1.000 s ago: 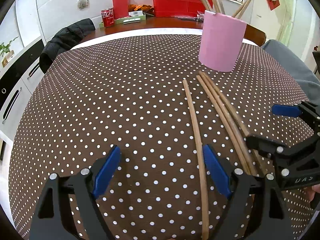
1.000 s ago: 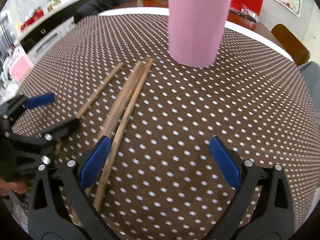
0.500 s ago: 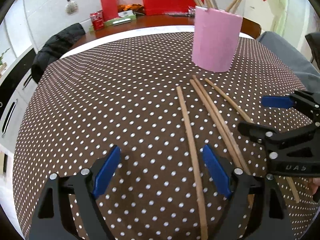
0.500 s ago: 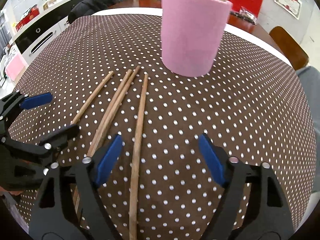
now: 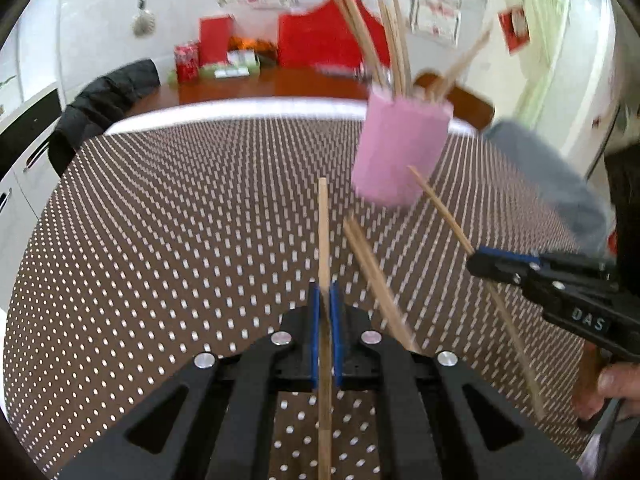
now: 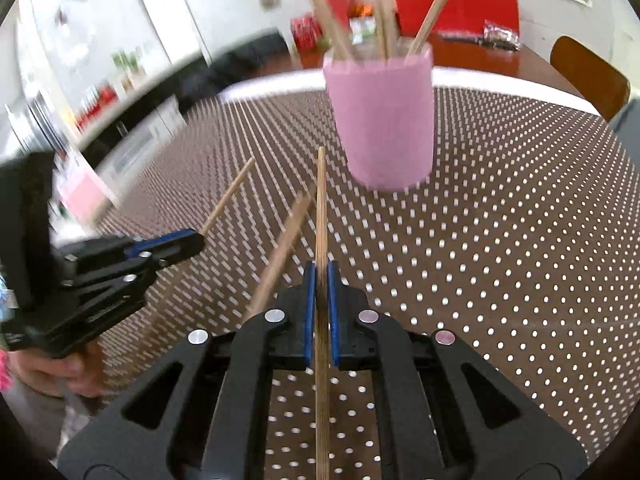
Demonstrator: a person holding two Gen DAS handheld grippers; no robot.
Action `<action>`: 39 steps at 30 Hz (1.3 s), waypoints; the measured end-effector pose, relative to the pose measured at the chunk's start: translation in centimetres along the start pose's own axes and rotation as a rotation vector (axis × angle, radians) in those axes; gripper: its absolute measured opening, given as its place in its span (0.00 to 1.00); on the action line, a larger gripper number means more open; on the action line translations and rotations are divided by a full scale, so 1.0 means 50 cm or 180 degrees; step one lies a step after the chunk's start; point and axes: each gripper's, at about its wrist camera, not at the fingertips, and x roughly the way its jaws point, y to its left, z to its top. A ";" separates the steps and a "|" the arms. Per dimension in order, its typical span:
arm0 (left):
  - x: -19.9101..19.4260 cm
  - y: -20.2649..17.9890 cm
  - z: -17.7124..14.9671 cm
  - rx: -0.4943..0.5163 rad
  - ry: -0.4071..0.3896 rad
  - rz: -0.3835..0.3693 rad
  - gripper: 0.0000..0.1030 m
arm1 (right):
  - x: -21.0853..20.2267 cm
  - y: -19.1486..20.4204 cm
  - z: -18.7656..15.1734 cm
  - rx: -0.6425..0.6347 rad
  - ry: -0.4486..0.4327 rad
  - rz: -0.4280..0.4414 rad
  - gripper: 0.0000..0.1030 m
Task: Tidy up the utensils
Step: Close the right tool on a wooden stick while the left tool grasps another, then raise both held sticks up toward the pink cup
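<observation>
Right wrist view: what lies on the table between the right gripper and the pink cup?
Only bare dotted tablecloth; the right gripper holds a chopstick pointing toward the pink cup, with two loose chopsticks left of it.

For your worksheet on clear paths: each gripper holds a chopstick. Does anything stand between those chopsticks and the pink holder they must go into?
Nothing visible blocks either path. The left gripper holds one chopstick, the right gripper another; only bare tablecloth lies before the pink holder. Sticks already inside crowd its mouth.
</observation>
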 end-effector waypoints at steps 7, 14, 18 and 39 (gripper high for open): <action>-0.068 -0.002 0.045 -0.0182 -0.0583 -0.0094 0.05 | -0.079 -0.038 0.030 0.0241 -0.0633 0.0344 0.06; -0.102 -0.028 0.090 -0.0113 -0.0930 -0.0198 0.05 | -0.110 -0.045 0.056 0.0235 -0.0874 0.0406 0.06; -0.109 -0.039 0.109 -0.0102 -0.1077 -0.0244 0.05 | -0.133 -0.026 0.045 0.0201 -0.0966 0.0422 0.06; -0.154 -0.092 0.333 -0.0127 -0.2247 -0.1016 0.05 | -0.267 -0.019 0.251 -0.0034 -0.1750 0.0317 0.06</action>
